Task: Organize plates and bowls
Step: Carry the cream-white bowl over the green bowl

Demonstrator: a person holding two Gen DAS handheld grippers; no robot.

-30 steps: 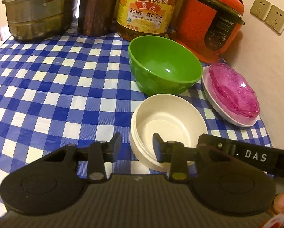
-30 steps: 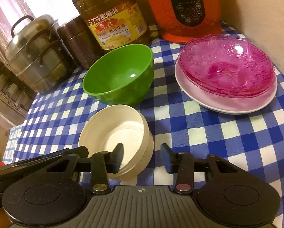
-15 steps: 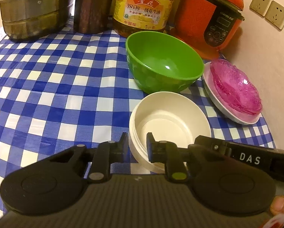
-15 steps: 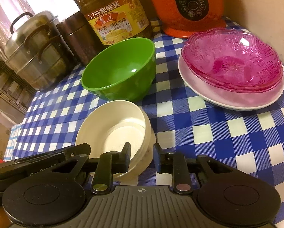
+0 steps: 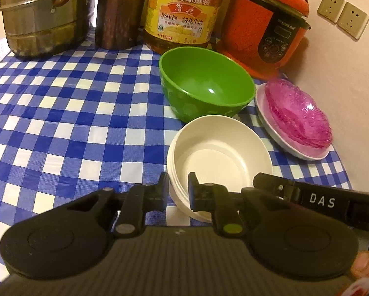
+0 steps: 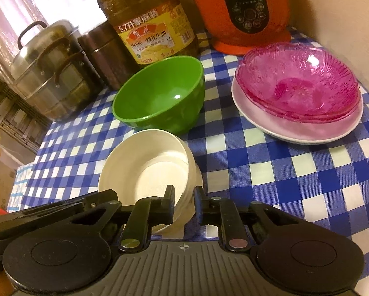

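Left tongs (image 5: pixel 176 192): closing, pads pinching the cream bowl (image 5: pixel 223 148) at its near-left rim.
Right tongs (image 6: pixel 184 206): closing on the same bowl's near-right rim.
Cream bowl: near the table's (image 5: pixel 61 123) right edge, touching the green bowl (image 5: pixel 206 83).

Checked tablecloth (image 5: pixel 61 128) carries green bowl (image 5: pixel 206 86), white bowls (image 5: pixel 221 153), plate (image 6: pixel 295 133), pots (image 5: pixel 41 17).

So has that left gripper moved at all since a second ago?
Yes. The left gripper hasn't travelled, but its jaws are closing inward: earlier they loosely straddled the near rim of the white bowl, now they pinch it.
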